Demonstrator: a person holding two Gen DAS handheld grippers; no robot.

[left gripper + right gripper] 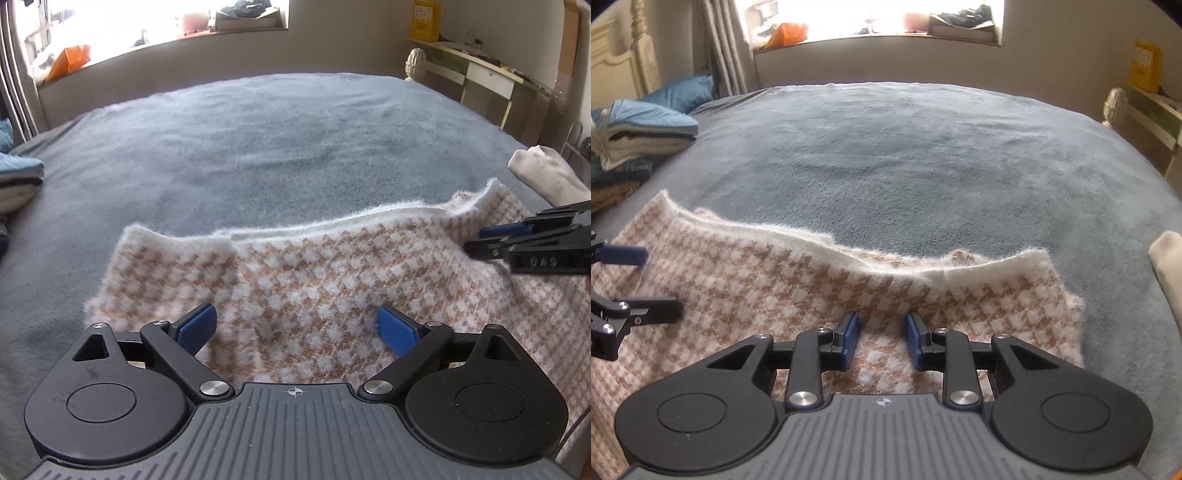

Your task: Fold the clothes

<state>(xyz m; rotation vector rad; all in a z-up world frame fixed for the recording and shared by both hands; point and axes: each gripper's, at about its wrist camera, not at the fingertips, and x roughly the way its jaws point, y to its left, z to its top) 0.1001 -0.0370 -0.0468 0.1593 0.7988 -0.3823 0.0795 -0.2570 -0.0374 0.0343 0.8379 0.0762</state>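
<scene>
Checked sweater [332, 280] spread flat on grey bed [258, 147], white hem away from the grippers, so folds can be made. Left gripper [297, 326] held wide apart above knit, nothing pinched. Right gripper [881, 341] narrowed, still parted, nothing gripped; likely readied for pinching.

Both wrist views downward, sharing bed [258, 147]
</scene>
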